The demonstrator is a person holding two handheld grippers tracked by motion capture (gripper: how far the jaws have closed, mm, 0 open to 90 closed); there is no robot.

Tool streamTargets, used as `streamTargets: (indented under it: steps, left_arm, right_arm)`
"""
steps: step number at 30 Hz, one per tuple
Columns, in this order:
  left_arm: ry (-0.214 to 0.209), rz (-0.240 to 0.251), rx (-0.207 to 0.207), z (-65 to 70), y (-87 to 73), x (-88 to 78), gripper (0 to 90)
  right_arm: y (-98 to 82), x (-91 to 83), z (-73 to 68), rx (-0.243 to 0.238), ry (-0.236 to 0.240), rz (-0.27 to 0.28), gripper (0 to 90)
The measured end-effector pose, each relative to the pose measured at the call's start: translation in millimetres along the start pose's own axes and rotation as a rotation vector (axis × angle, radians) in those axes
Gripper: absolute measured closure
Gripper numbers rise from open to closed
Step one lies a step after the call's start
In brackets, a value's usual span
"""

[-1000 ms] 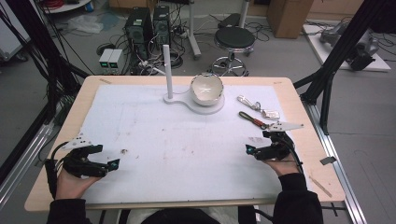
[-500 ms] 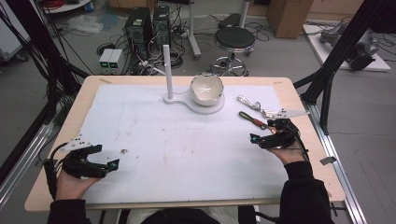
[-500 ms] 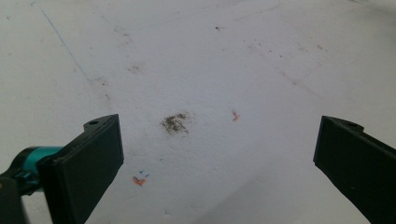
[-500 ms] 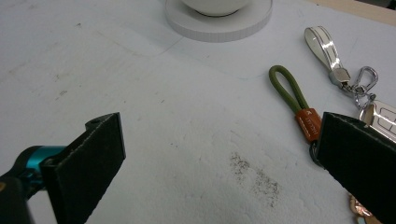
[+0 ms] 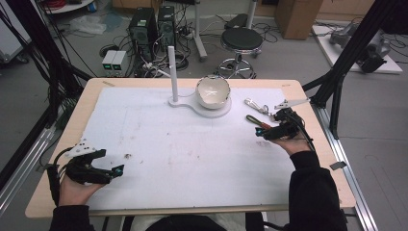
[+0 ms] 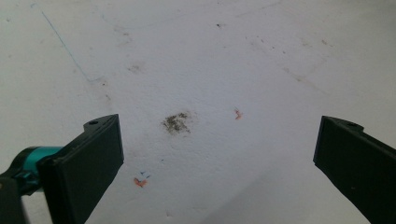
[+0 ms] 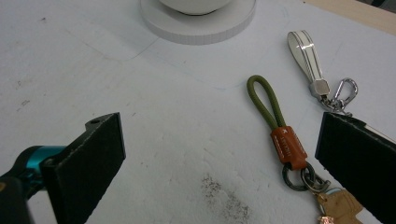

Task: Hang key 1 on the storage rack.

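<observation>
Olive-green cord key fob with orange leather tab (image 7: 276, 122): one, lying just inside your right gripper (image 7: 219, 158), jaws apart. White strap key fob (image 7: 306, 58): one, beside it. Your left gripper (image 6: 217, 161): jaws apart over bare white worktop (image 6: 210, 60).

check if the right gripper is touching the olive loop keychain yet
Apart. The right gripper view shows the right gripper open, bare mat between each jaw and the olive loop keychain.

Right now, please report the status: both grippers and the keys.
Left gripper open, over bare white mat. Right gripper open, above olive-green cord keychain with orange leather tab. White strap keychain lies close beside it; nothing blocks.
</observation>
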State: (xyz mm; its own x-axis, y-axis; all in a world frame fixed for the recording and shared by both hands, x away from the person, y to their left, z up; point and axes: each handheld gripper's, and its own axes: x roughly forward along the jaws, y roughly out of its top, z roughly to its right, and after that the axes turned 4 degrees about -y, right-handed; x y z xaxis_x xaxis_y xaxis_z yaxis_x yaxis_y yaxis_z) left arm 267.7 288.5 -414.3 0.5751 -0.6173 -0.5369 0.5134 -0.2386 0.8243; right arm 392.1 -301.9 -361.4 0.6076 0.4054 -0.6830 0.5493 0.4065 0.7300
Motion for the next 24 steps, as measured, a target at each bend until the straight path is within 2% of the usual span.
streamTargets:
  steps: [8,24]
  left_arm:
    - [-0.004,0.004,-0.004,-0.9,-0.4,0.1,2.0]
    - [-0.007,0.004,-0.007,-2.2,-0.1,-0.2,2.0]
  right_arm:
    - [16.6,15.3,6.4,-0.021,0.003,-0.066,0.7]
    - [43.7,50.9,21.5,-0.025,0.004,-0.149,0.7]
